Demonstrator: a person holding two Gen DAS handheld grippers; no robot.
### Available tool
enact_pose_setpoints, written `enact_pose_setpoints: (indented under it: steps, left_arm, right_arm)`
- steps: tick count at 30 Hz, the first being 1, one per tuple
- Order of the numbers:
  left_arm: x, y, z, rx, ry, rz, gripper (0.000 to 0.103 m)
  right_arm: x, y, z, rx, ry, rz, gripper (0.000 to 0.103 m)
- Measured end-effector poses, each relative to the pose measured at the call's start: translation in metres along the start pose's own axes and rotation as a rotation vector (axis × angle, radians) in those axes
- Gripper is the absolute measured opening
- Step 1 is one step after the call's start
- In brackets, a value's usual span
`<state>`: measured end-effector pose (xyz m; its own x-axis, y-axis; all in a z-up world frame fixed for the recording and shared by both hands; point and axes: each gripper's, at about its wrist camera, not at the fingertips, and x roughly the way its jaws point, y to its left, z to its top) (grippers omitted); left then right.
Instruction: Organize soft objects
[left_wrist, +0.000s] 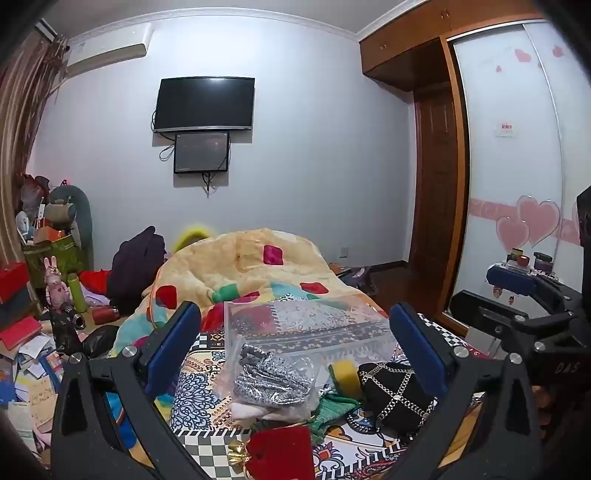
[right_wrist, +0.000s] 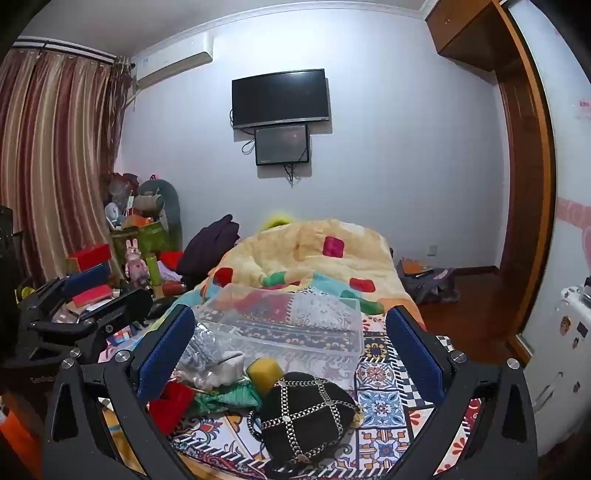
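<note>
A pile of soft things lies on the patterned bed cover: a silver-grey fabric in a clear bag (left_wrist: 271, 380), a yellow sponge (left_wrist: 343, 376), a green cloth (left_wrist: 332, 408), a red pouch (left_wrist: 280, 452) and a black chain-trimmed bag (left_wrist: 397, 393). A clear plastic bin (left_wrist: 306, 325) stands just behind them. My left gripper (left_wrist: 295, 347) is open and empty above the pile. In the right wrist view my right gripper (right_wrist: 291, 350) is open and empty over the black bag (right_wrist: 304, 413), sponge (right_wrist: 264, 373), green cloth (right_wrist: 225, 398) and red pouch (right_wrist: 171, 404); the bin (right_wrist: 295, 325) is behind.
A yellow patchwork quilt (left_wrist: 251, 269) is heaped at the far end of the bed. Boxes, papers and toys (left_wrist: 44, 295) clutter the left side. A wardrobe with sliding doors (left_wrist: 509, 166) stands at right. A bag (right_wrist: 428, 280) lies on the wooden floor.
</note>
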<state>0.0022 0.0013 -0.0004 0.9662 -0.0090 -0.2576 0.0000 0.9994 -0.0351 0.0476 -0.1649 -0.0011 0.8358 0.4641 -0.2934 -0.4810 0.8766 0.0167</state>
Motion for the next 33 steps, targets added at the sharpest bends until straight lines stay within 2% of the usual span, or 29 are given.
enact_pose_setpoints:
  steps: [3, 4, 8, 12, 33]
  left_arm:
    - [0.006, 0.003, 0.001, -0.009, 0.008, -0.002, 0.103]
    - [-0.004, 0.004, 0.001, -0.004, -0.032, -0.002, 0.103]
    - [-0.004, 0.011, 0.002, -0.024, -0.020, -0.020, 0.103]
    - [-0.003, 0.003, -0.001, -0.009, -0.023, 0.000, 0.103]
    - [-0.006, -0.001, 0.001, 0.010, -0.022, -0.006, 0.103]
  right_arm:
    - [0.000, -0.001, 0.001, 0.000, -0.014, -0.004, 0.103]
    - [0.001, -0.002, 0.001, -0.001, -0.014, -0.004, 0.103]
    - [-0.003, 0.003, -0.003, -0.008, -0.031, -0.007, 0.103]
    - [-0.004, -0.001, -0.003, -0.006, -0.028, 0.000, 0.103]
    - [-0.007, 0.002, -0.001, -0.001, -0.025, 0.005, 0.103]
